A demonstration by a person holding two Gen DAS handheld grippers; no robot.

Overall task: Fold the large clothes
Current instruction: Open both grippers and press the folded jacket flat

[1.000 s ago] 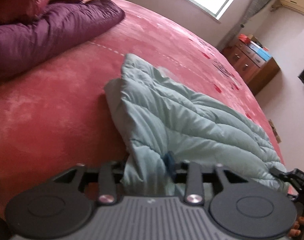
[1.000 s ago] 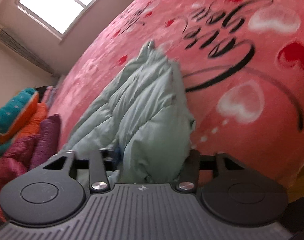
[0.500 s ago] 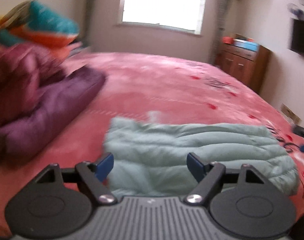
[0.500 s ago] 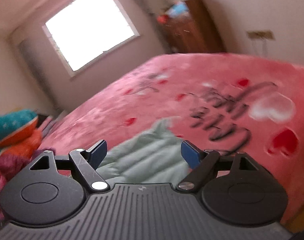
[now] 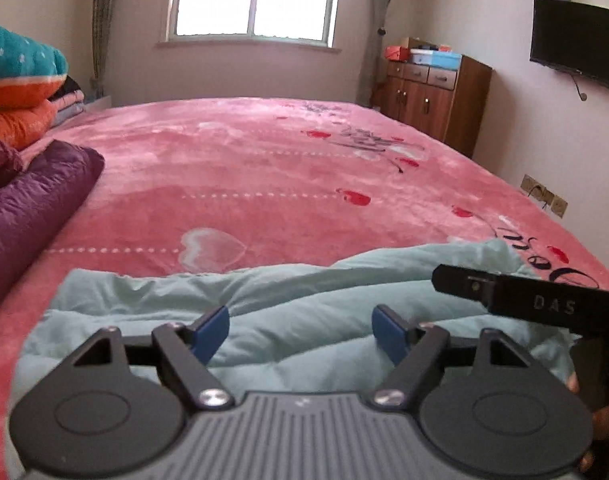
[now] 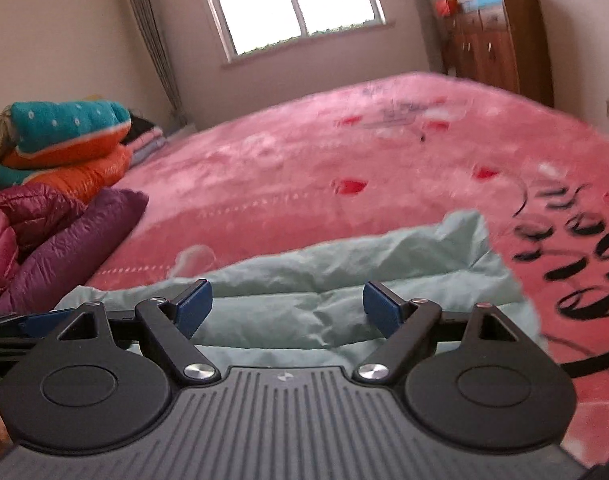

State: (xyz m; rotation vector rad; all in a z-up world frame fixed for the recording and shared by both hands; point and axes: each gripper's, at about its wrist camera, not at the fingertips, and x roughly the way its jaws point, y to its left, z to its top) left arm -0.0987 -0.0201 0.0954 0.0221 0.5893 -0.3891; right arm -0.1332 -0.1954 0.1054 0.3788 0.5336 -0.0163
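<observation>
Bedding fills both wrist views: a pale green quilted jacket (image 5: 296, 312) lies folded in a long band across the near edge of a pink bedspread (image 5: 264, 176), from 8 to 4 o'clock in the left view. At 9 o'clock sits a purple quilted bundle (image 5: 28, 208).

The left gripper (image 5: 300, 332) stands open with nothing pinched; its jaws have just been opening, with the jacket beyond the blue pads. The right gripper (image 6: 286, 308) is likewise open and empty, its jaws also just opened.

Risk, as a judgement: the puffy filling may spring the fold back open now that nothing pins it, and a low pass could snag the top layer.

Writing: "DAS" on the black arm at 3 o'clock in the left view; black script on the bedspread is unreadable.
</observation>
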